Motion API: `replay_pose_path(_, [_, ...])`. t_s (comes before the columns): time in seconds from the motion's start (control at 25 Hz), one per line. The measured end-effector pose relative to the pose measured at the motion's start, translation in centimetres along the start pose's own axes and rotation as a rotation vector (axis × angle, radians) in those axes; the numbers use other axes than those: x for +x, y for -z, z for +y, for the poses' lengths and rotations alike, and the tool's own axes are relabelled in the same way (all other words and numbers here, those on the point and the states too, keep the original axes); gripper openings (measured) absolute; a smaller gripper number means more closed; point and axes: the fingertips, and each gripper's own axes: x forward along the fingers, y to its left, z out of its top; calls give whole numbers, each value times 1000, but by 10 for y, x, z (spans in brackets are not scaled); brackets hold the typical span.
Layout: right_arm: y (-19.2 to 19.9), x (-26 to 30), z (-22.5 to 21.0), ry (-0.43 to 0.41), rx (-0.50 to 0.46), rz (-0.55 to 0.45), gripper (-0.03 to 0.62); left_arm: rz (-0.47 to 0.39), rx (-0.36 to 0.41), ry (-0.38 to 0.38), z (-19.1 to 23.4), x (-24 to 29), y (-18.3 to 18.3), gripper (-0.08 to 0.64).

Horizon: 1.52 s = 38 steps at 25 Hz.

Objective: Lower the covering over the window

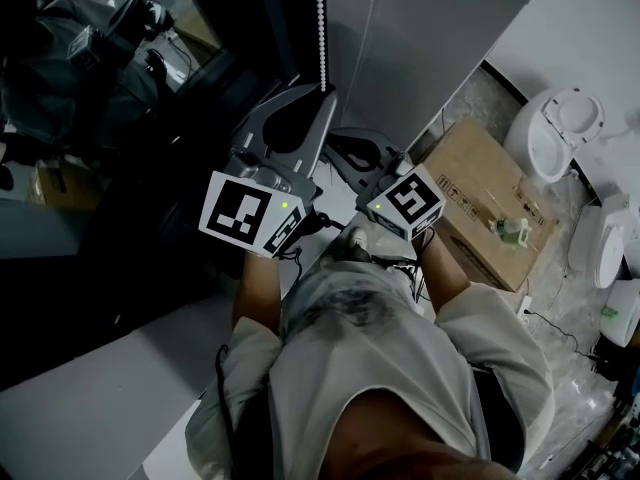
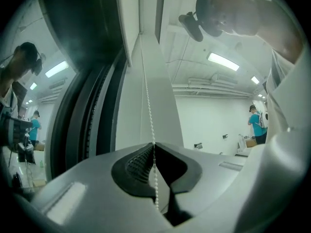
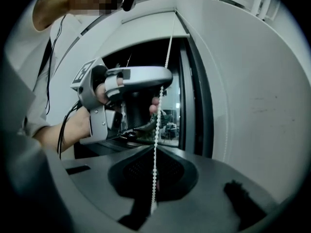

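A white bead chain hangs down beside the dark window. My left gripper is the higher of the two, and its jaws are shut on the bead chain, which runs down through the closed tips. My right gripper sits just below and to the right. Its jaws are also shut on the bead chain. In the right gripper view the left gripper shows above, with a hand around it, holding the same chain in front of the window pane.
A cardboard box lies on the floor at the right with a small bottle on it. White toilet parts and cables lie beyond it. A person in a teal shirt stands far off in the room.
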Motion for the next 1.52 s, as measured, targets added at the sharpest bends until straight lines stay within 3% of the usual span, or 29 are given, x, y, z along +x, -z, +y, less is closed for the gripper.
replay_pose_path(0.6, [79,3,15,-34,68,155,25,135,-135,-26,-4,-19,82,15])
replay_pose_path(1.04, [103,-1,20,-33,95,211,25,174,-173,-26,-8,-25,107,16])
replay_pose_path(1.24, [74,-16,10,-24,144,122,42,172,-175,-24,-7,-25,105,17])
replay_pose_path(1.32, [43,-26,1,-22,184,32,99,171,-175,-27,-6,-26,106,17])
replay_pose_path(1.52, [-39,-38,-16,-14,119,-135,104,170,-172,-23,-6,-25,106,17])
